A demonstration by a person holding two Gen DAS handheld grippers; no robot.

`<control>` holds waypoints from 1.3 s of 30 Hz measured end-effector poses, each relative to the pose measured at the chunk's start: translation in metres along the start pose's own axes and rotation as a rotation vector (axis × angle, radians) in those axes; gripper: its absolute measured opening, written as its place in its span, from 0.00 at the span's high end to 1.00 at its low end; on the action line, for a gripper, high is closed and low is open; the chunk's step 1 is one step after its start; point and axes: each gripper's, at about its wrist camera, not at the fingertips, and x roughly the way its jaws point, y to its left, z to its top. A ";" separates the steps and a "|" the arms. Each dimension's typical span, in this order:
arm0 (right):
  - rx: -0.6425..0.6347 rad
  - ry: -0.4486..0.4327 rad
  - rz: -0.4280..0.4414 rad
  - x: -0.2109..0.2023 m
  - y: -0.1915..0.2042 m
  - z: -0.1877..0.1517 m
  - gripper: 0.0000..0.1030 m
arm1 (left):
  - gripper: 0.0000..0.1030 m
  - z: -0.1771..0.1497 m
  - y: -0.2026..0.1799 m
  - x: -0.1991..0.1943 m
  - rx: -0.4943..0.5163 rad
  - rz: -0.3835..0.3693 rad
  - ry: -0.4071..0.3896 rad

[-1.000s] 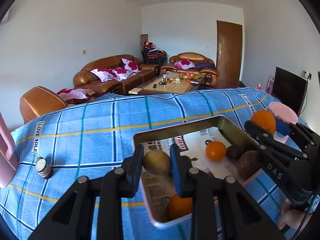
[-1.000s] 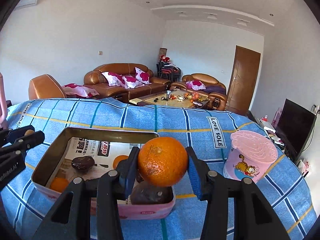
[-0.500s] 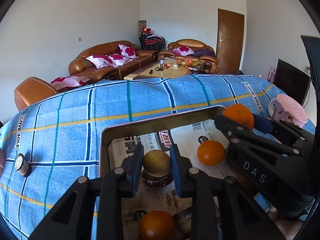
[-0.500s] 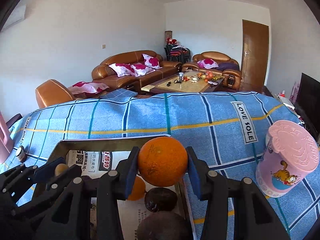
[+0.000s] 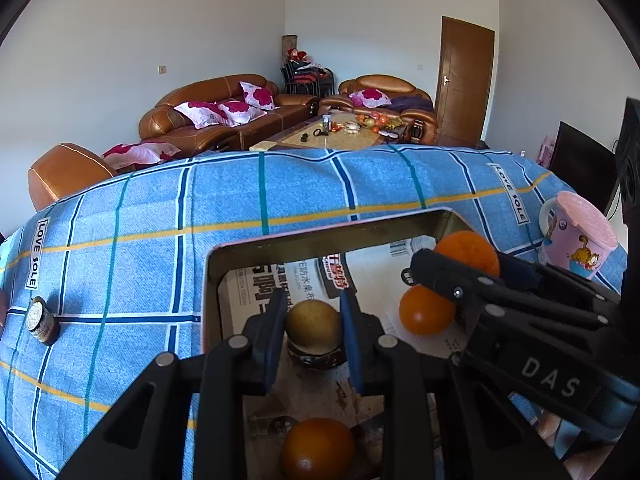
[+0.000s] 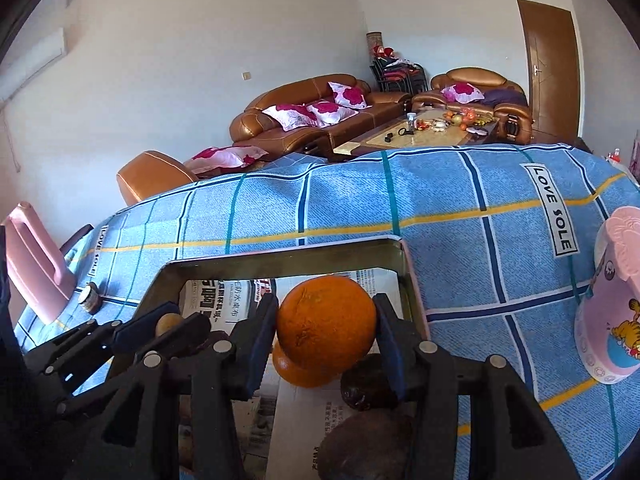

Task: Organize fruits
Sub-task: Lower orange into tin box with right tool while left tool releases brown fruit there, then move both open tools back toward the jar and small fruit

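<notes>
A metal tray (image 5: 320,236) lined with newspaper sits on the blue checked cloth. My left gripper (image 5: 314,328) is shut on a small yellow-brown fruit (image 5: 314,326), held over a dark fruit (image 5: 318,358) in the tray. My right gripper (image 6: 326,332) is shut on an orange (image 6: 326,320) above the tray (image 6: 280,254); it also shows in the left wrist view (image 5: 466,250). Loose oranges (image 5: 424,312) (image 5: 318,448) and dark brown fruits (image 6: 370,378) lie in the tray.
A pink lidded cup (image 5: 578,236) stands right of the tray, also in the right wrist view (image 6: 612,300). A small cork-topped jar (image 5: 42,322) and a pink object (image 6: 34,260) are at the left. Sofas and a coffee table lie beyond the table's far edge.
Both grippers have moved forward and down over the tray with their fruits still held. The tray now fills more of both views.
</notes>
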 end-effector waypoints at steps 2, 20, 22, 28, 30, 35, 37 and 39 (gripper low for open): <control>0.011 -0.014 0.011 -0.005 0.000 -0.003 0.41 | 0.72 -0.001 -0.001 -0.003 0.007 0.001 -0.015; -0.077 -0.466 -0.254 -0.078 0.014 -0.010 0.21 | 0.00 -0.010 0.025 -0.067 -0.016 0.139 -0.249; -0.085 -0.483 -0.268 -0.082 0.016 -0.011 0.21 | 0.00 -0.012 0.035 -0.068 -0.042 0.156 -0.257; -0.053 -0.460 -0.291 -0.087 0.015 -0.015 0.21 | 0.00 -0.023 0.047 -0.069 -0.056 0.213 -0.252; -0.037 -0.456 -0.297 -0.092 0.014 -0.020 0.21 | 0.00 -0.024 0.048 -0.069 -0.046 0.225 -0.243; -0.029 -0.432 -0.325 -0.100 0.019 -0.030 0.21 | 0.00 -0.029 0.055 -0.074 -0.053 0.225 -0.241; -0.035 -0.430 -0.330 -0.103 0.024 -0.033 0.21 | 0.00 -0.032 0.057 -0.078 -0.049 0.230 -0.245; -0.037 -0.432 -0.338 -0.108 0.030 -0.037 0.21 | 0.00 -0.035 0.059 -0.081 -0.037 0.234 -0.248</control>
